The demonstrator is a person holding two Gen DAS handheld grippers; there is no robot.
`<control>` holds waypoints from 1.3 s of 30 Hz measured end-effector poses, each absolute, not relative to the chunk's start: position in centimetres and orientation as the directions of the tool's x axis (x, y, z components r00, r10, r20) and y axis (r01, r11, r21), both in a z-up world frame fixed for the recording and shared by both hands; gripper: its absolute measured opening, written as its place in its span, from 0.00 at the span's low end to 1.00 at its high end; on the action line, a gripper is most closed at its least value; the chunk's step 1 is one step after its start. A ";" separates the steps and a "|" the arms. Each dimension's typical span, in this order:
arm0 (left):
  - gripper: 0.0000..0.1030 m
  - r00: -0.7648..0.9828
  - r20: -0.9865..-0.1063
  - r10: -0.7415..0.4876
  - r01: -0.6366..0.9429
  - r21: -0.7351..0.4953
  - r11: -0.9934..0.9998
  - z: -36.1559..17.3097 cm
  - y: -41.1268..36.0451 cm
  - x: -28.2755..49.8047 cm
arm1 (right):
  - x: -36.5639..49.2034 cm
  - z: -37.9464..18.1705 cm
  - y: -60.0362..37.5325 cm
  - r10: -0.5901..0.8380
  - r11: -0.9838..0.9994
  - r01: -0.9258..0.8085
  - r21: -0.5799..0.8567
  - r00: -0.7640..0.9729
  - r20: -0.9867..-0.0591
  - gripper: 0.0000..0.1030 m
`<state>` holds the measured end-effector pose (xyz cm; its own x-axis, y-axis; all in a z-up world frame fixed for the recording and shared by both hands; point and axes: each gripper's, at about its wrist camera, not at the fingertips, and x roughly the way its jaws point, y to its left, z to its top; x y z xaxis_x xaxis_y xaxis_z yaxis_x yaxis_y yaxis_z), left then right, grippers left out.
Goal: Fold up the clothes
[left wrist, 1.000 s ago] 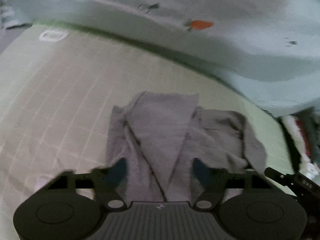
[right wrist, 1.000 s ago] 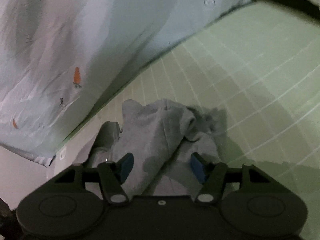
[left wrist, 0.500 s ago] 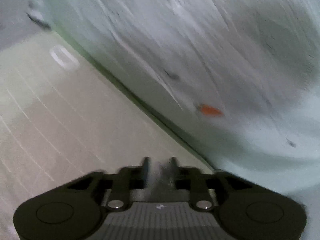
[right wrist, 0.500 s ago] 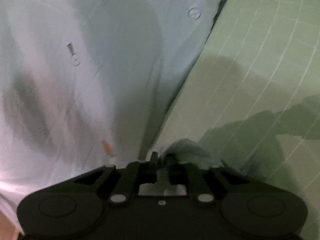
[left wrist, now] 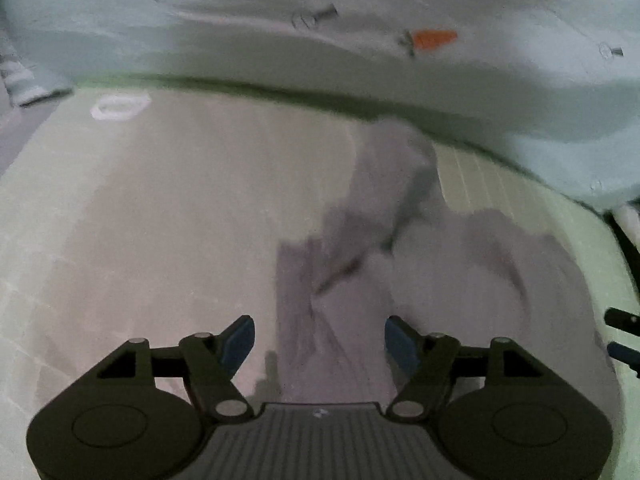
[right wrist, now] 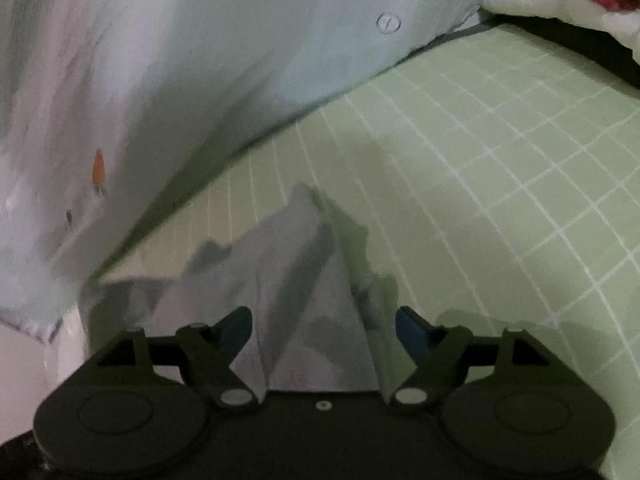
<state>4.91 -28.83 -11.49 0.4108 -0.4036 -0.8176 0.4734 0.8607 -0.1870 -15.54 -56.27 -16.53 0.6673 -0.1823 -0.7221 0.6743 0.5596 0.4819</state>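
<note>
Grey garment point(left wrist: 400, 264) lies rumpled on green grid-print bed sheet point(right wrist: 480, 168), near pale quilt point(left wrist: 360, 64). Left tool point(left wrist: 319, 338) & right tool point(right wrist: 323, 332) both hover over it w/ fingers spread, holding nothing. Folds uneven, edges loose; folding looks unfinished.

The garment point(left wrist: 360, 280) lies on the gridded mat point(right wrist: 500, 184), near the grippers; the bedding point(left wrist: 360, 72) runs along the mat's far edge behind it.
</note>
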 end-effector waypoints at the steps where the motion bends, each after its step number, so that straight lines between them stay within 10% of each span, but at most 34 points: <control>1: 0.70 0.381 -0.824 -0.420 0.459 -0.225 0.859 -12.2 -28.6 4.9 | -15.5 -16.8 -56.2 -0.169 0.564 0.668 0.486 0.669 -0.724 0.78; 3: 0.63 0.342 -0.828 -0.445 0.400 -0.300 0.866 -13.1 -28.1 5.1 | -15.4 -17.3 -55.9 -0.141 0.571 0.655 0.495 0.672 -0.727 0.76; 7: 0.16 0.309 -0.801 -0.513 0.323 -0.419 0.849 -13.1 -26.4 5.0 | -15.9 -17.4 -55.8 -0.114 0.576 0.631 0.520 0.692 -0.713 0.06; 12: 0.11 0.312 -0.724 -0.615 0.243 -0.565 0.789 -10.7 -23.3 4.2 | -20.1 -15.2 -56.9 -0.147 0.460 0.576 0.675 0.800 -0.582 0.03; 18: 0.13 0.299 -0.805 -0.512 0.189 -0.476 0.859 -12.4 -22.1 2.8 | -20.6 -16.2 -55.7 -0.180 0.527 0.659 0.536 0.703 -0.688 0.03; 21: 0.29 0.304 -0.827 -0.473 0.174 -0.440 0.881 -13.0 -22.3 2.7 | -19.8 -17.3 -54.8 -0.187 0.564 0.694 0.447 0.634 -0.750 0.16; 24: 0.50 0.353 -0.833 -0.427 0.252 -0.354 0.900 -11.4 -23.2 2.6 | -19.2 -16.3 -54.6 -0.228 0.599 0.699 0.391 0.617 -0.753 0.67; 26: 0.66 0.361 -0.837 -0.411 0.302 -0.311 0.901 -11.2 -24.0 3.0 | -18.7 -16.2 -54.7 -0.217 0.606 0.686 0.402 0.629 -0.747 0.68; 39: 0.80 0.213 -0.829 -0.517 0.421 -0.399 0.814 -13.5 -27.9 5.6 | -16.3 -19.3 -55.8 -0.018 0.524 0.556 0.645 0.765 -0.644 0.90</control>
